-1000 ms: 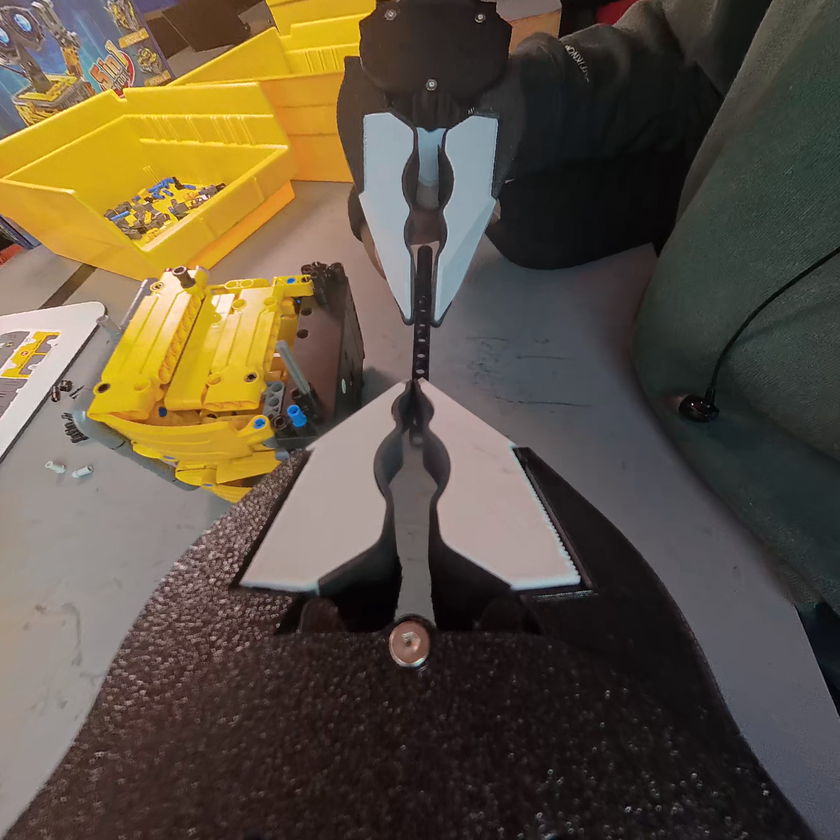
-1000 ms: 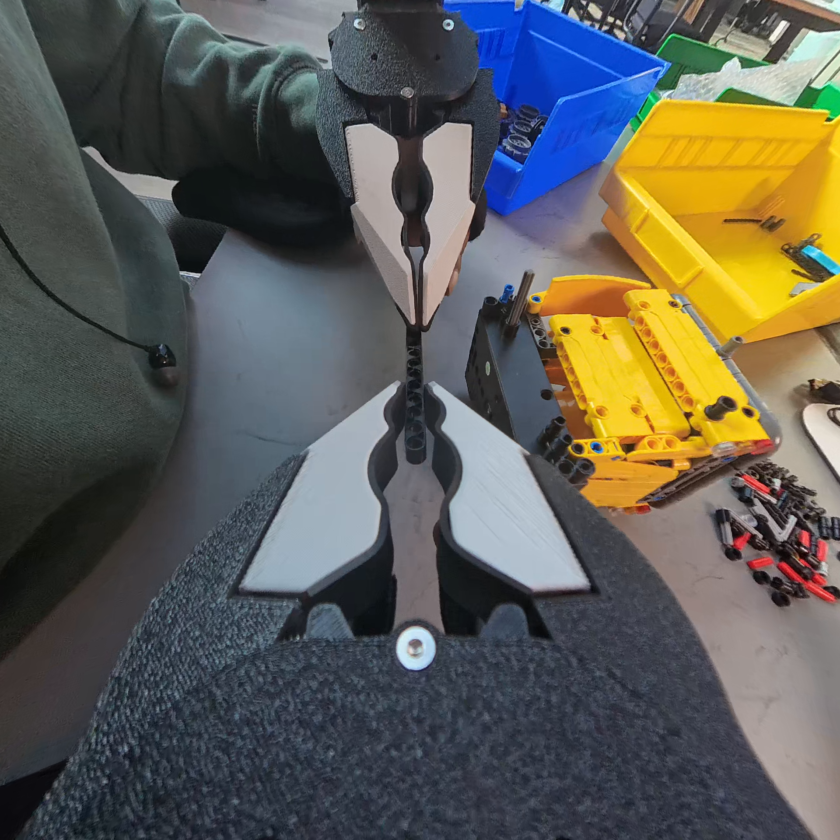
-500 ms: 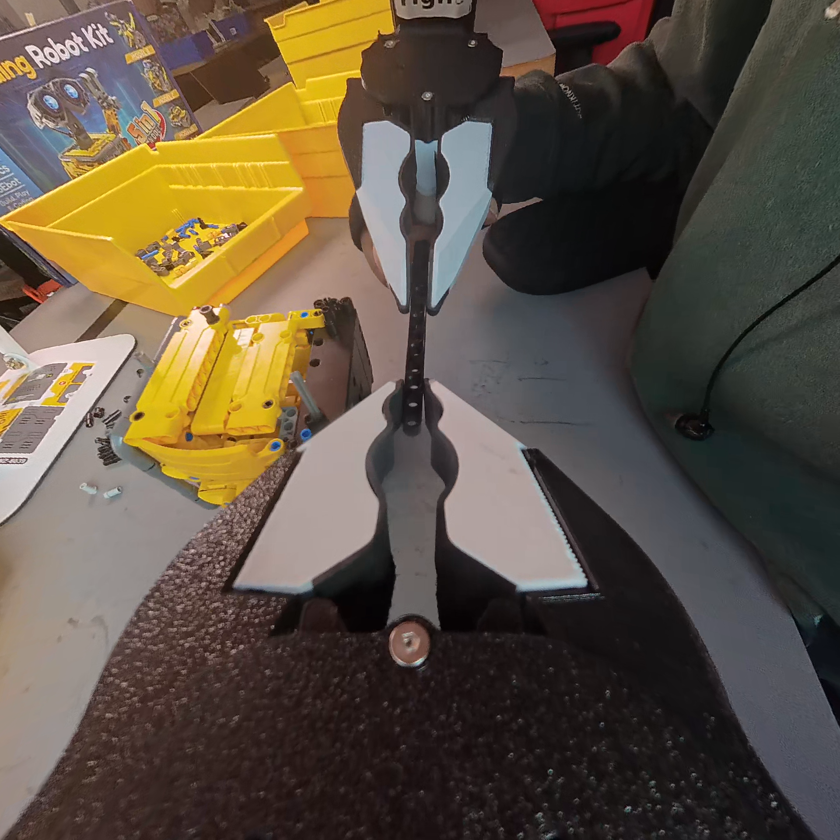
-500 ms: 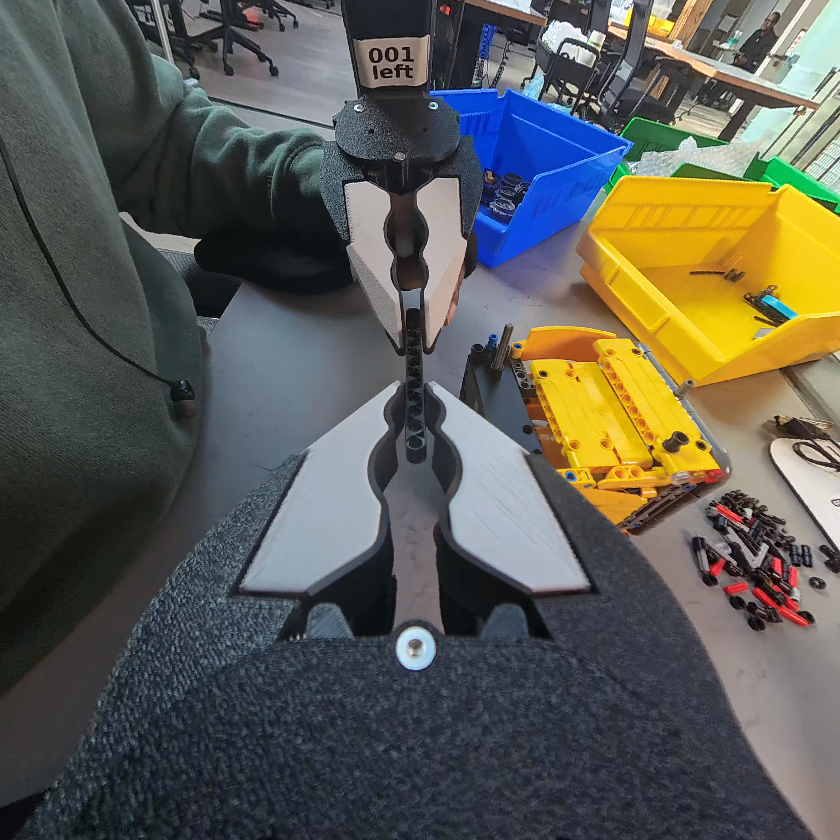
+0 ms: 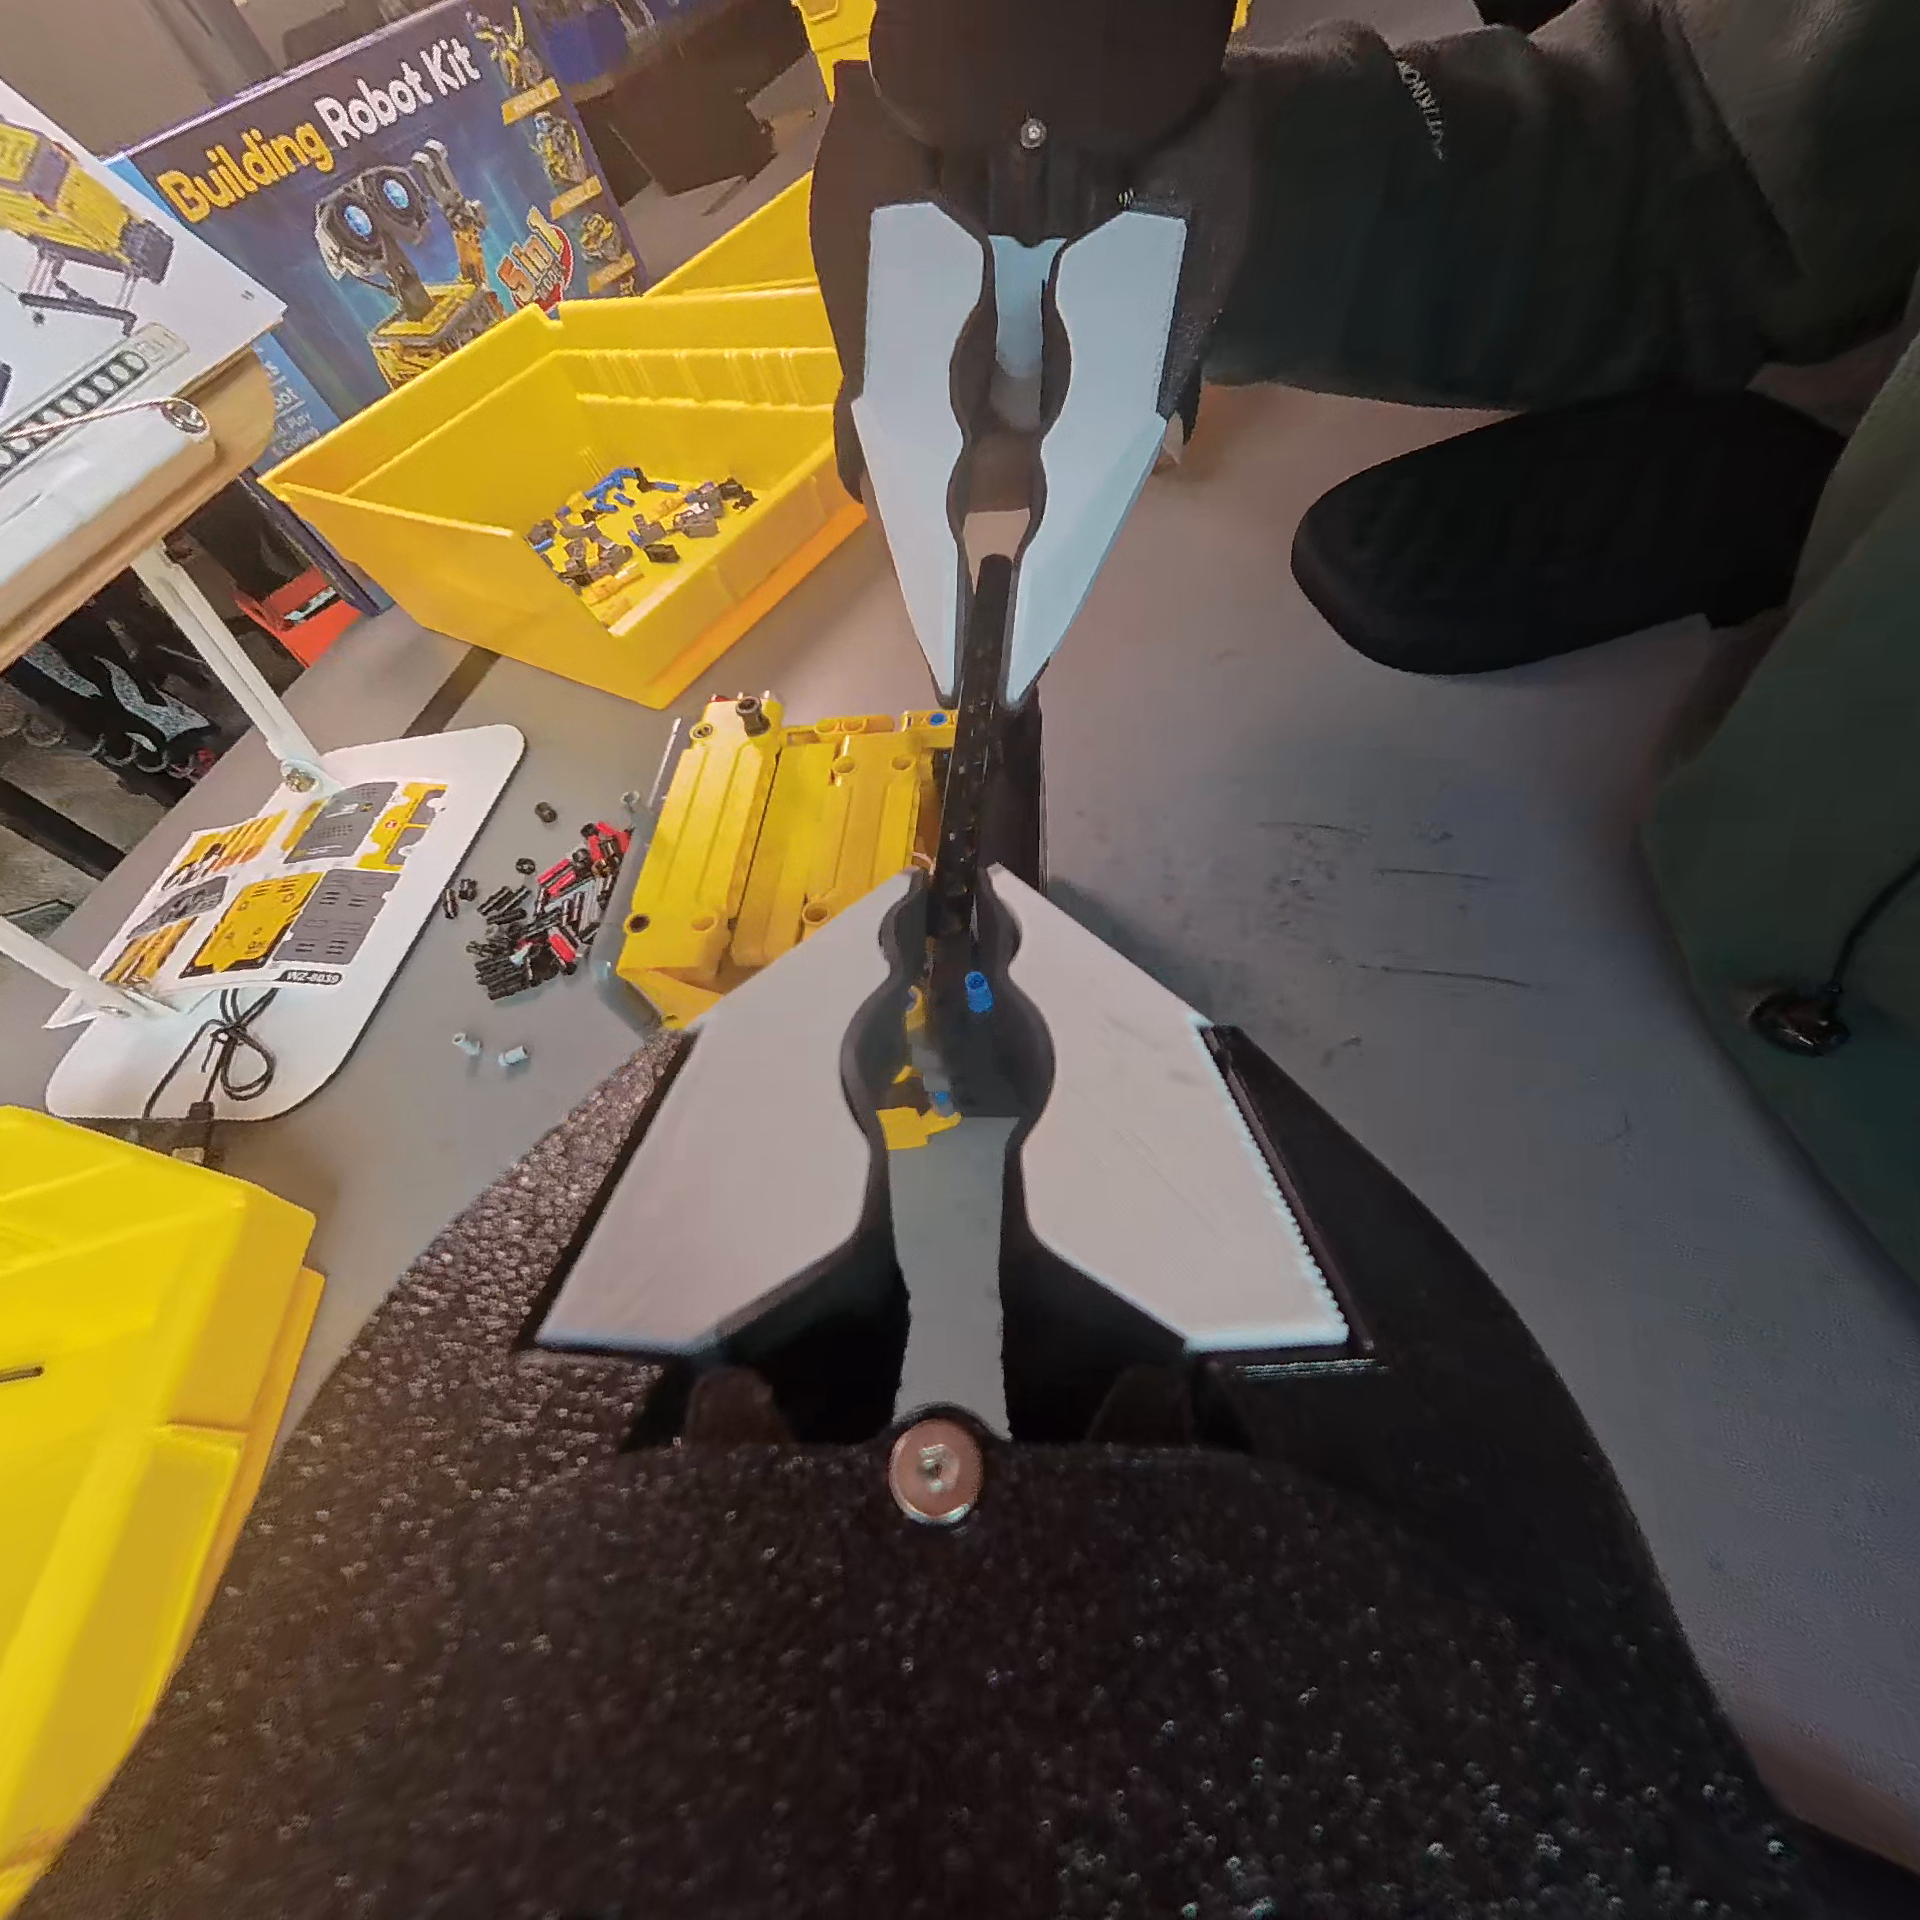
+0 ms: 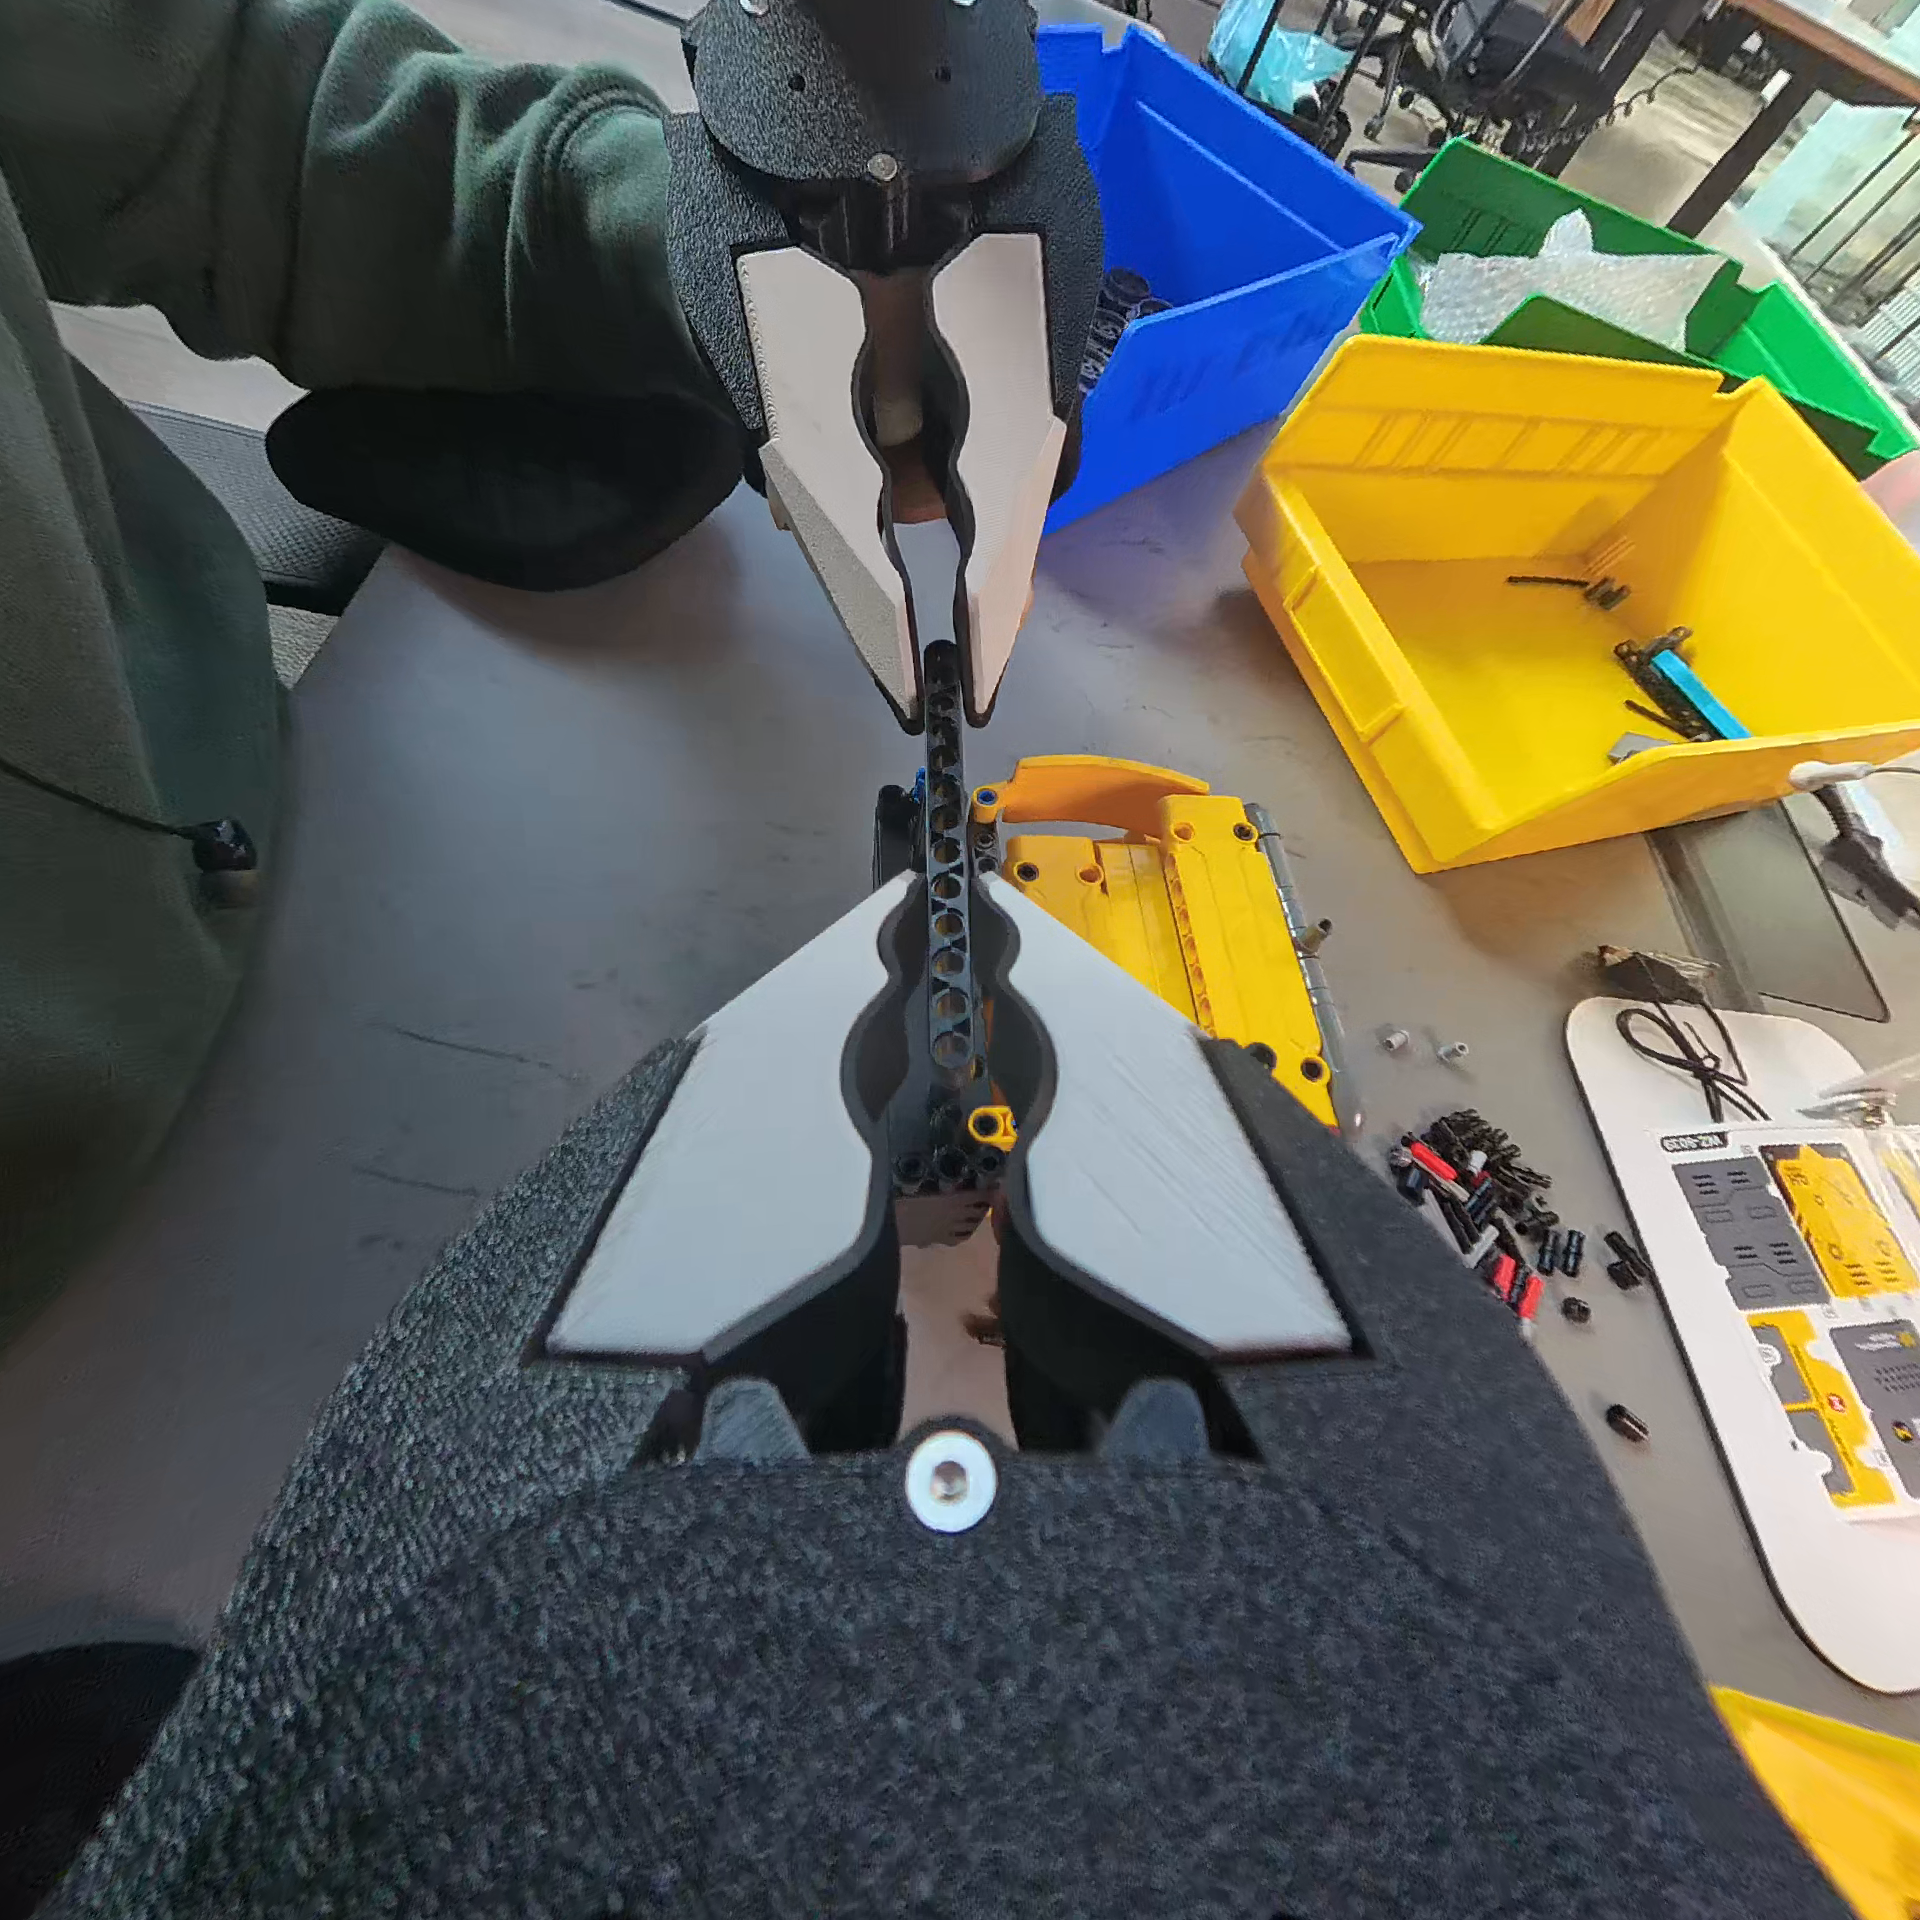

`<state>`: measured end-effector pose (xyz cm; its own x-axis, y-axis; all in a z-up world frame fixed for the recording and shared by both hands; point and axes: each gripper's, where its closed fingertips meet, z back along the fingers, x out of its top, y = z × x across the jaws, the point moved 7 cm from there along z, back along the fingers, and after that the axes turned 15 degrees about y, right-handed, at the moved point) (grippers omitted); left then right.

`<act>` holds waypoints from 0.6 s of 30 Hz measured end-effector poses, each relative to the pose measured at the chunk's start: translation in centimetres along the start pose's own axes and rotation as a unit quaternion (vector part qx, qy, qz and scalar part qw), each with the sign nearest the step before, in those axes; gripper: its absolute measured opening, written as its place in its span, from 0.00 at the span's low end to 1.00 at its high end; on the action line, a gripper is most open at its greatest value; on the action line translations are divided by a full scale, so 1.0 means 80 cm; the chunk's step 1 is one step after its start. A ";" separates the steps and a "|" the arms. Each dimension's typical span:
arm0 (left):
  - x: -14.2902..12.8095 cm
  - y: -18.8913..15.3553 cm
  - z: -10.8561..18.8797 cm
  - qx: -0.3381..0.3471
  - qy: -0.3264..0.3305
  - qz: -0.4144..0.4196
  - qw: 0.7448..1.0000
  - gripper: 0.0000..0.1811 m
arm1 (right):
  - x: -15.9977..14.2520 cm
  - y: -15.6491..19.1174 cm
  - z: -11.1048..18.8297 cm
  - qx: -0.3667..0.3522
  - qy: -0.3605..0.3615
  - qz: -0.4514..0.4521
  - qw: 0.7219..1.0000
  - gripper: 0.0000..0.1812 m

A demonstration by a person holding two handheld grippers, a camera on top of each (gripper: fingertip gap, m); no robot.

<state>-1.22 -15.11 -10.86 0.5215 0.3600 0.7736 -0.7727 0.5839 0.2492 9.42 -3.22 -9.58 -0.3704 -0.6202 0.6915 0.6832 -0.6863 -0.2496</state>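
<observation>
A long black beam with holes (image 5: 968, 769) is held end to end between both grippers, above the grey table. My left gripper (image 5: 951, 888) is shut on its near end in the left wrist view. The right gripper (image 5: 977, 681) faces it and clamps the far end. In the right wrist view my right gripper (image 6: 948, 888) is shut on the beam (image 6: 945, 821), and the left gripper (image 6: 943, 712) pinches the other tip. A yellow and black brick model (image 5: 790, 831) lies on the table right under the beam; it also shows in the right wrist view (image 6: 1174, 935).
A yellow bin (image 5: 436, 540) with small parts, a printed box (image 5: 395, 208), a white board with picture sheets (image 5: 312, 883) and loose black and red pins (image 5: 540, 925) lie left. Blue (image 6: 1226, 260), yellow (image 6: 1340, 623) and green (image 6: 1455, 197) bins stand behind. A person's green sleeve (image 6: 364, 208) is close. The gap from one gripper's tips to the other's is roughly 5 cm.
Both grippers have risen and shifted with the beam still clamped between them. The beam now hangs over the yellow model instead of beside it.
</observation>
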 end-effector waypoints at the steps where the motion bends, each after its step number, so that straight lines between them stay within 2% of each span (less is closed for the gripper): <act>1: -0.001 -0.001 -0.001 -0.001 0.001 0.001 1.000 0.04 | -0.002 -0.001 -0.001 0.004 0.002 -0.001 1.000 0.04; 12: -0.004 -0.005 -0.006 -0.008 -0.015 0.011 1.000 0.04 | -0.010 -0.002 -0.005 0.026 0.002 -0.013 1.000 0.04; 18: -0.005 -0.009 0.002 -0.004 -0.023 0.004 1.000 0.09 | -0.012 -0.002 -0.006 0.025 0.015 -0.009 1.000 0.04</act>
<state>-0.97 -15.80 -11.28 0.4985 0.3311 0.8011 -0.7737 0.5867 0.2390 9.39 -2.71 -10.55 -0.4011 -0.6192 0.6751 0.7060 -0.6785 -0.2029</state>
